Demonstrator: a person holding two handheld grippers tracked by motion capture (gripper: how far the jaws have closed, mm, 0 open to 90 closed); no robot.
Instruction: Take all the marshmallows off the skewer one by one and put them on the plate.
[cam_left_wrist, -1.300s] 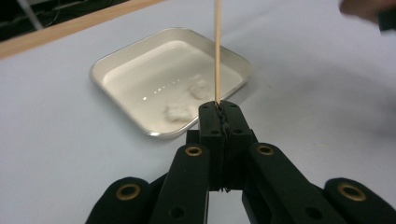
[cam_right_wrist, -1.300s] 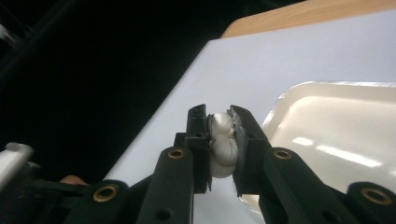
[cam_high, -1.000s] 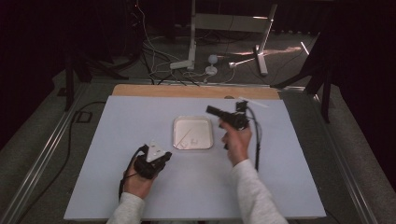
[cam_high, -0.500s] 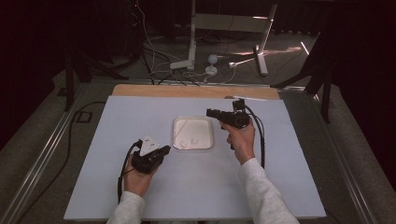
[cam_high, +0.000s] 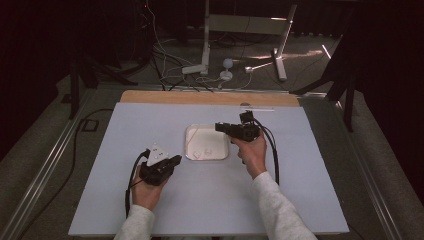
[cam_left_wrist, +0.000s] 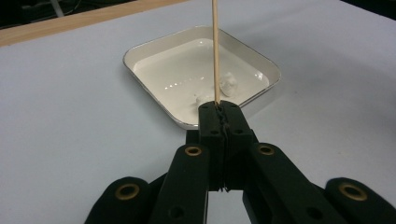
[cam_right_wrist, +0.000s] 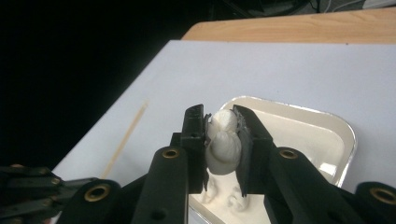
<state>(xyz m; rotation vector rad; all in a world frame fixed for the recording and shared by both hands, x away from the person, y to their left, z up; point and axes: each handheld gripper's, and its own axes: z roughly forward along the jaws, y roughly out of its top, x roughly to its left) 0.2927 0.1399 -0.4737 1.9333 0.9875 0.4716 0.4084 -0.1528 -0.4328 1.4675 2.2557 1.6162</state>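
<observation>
A white square dish (cam_high: 192, 150) sits mid-table with two small white lumps (cam_left_wrist: 229, 84) in it. My left gripper (cam_left_wrist: 219, 109) is shut on a thin wooden skewer (cam_left_wrist: 215, 46) that stands up out of its jaws, just short of the dish's near rim (cam_left_wrist: 187, 122). In the high view the left gripper (cam_high: 172, 161) points right, toward the dish. My right gripper (cam_right_wrist: 220, 116) is shut on a soft white lump (cam_right_wrist: 223, 140) and hovers over the dish's right edge (cam_right_wrist: 348, 140); the high view has the right gripper (cam_high: 220, 127) pointing left.
The pale blue mat (cam_high: 210, 200) covers the table, with a wooden strip (cam_high: 210, 97) along its far edge. A thin pale stick (cam_high: 257, 109) lies near the back. Cables and a stand foot (cam_high: 205, 65) are on the floor beyond.
The left gripper has turned to point at the dish. The right gripper has come slightly nearer and lower over the dish, still holding the white lump.
</observation>
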